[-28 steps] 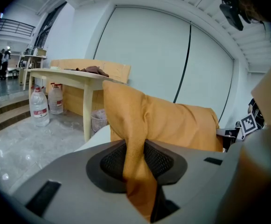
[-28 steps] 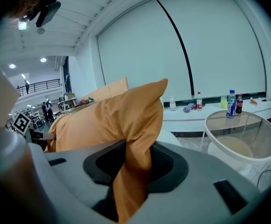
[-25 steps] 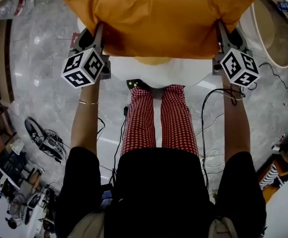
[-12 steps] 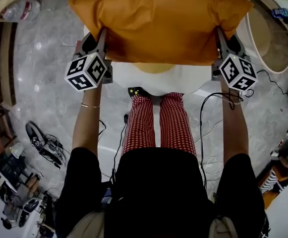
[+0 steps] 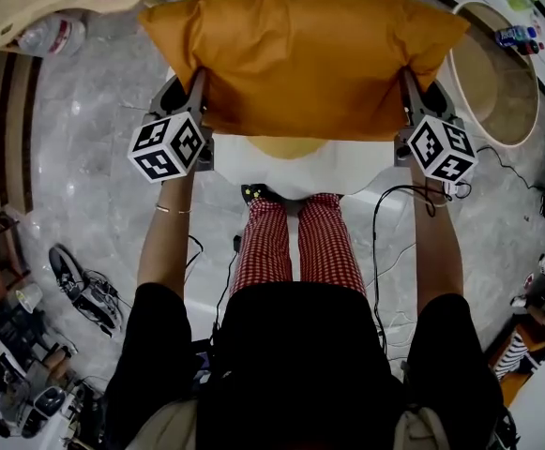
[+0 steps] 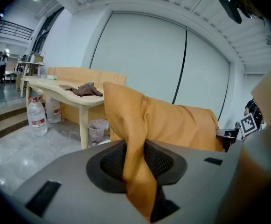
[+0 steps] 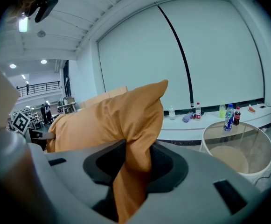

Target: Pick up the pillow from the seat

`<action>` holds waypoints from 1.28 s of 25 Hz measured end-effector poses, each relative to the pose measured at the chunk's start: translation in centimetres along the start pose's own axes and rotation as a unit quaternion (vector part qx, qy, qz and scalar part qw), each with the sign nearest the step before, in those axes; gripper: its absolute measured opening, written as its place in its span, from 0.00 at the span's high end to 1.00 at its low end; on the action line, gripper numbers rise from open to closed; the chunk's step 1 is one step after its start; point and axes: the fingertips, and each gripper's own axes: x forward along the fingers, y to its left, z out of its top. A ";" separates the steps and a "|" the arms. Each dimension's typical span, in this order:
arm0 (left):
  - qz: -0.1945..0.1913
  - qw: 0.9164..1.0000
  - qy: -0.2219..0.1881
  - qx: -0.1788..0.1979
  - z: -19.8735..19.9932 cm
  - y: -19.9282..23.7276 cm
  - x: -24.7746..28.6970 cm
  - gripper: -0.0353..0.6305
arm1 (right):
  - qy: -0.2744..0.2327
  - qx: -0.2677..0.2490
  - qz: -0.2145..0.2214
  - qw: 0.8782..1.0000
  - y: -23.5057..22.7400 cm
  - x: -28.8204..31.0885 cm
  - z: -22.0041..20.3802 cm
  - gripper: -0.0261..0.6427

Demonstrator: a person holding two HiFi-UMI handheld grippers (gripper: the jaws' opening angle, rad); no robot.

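While both forearms reached straight ahead, roughly parallel, the left hand-held gripper (image 5: 195, 97) and the right hand-held gripper (image 5: 408, 97) pointed slightly downward at opposite ends of the orange pillow (image 5: 300, 54).

Left jaws were narrow, with the pads clamped on a pinched fold of fabric at the pillow's left edge. Right jaws were likewise narrow, closed on a fold at the right edge.

Pillow hung spread between the two grippers, about level, over the white seat (image 5: 347, 162).

In the head view the jaw tips were covered by the pillow's near edge, and the far part of the seat lay hidden beneath it. Contact or gap between pillow and seat could not be told. Legs in red checked trousers (image 5: 300, 242) stood just before the seat.
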 end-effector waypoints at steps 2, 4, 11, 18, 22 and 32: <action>0.001 1.000 -0.004 -0.001 0.6 -0.3 -0.5 0.77 | -0.002 0.000 0.001 1.000 0.1 -0.4 0.6 0.73; 0.002 1.000 -0.005 -0.001 1.1 -0.5 -0.9 0.77 | -0.003 0.001 0.003 1.000 0.3 -0.9 1.1 0.73; -0.002 1.000 -0.002 0.005 2.9 -1.1 -2.1 0.77 | -0.007 0.001 0.005 1.000 0.7 -2.1 2.9 0.73; -0.009 1.000 -0.011 0.002 4.7 -1.7 -2.9 0.77 | -0.020 -0.009 0.005 1.000 1.2 -3.1 5.4 0.73; -0.017 1.000 -0.012 0.002 5.7 -2.0 -3.2 0.77 | -0.024 -0.011 0.006 1.000 1.3 -3.6 6.6 0.73; -0.044 0.999 -0.020 0.014 9.4 -3.3 -5.1 0.77 | -0.042 0.002 0.008 0.999 1.8 -5.8 9.4 0.73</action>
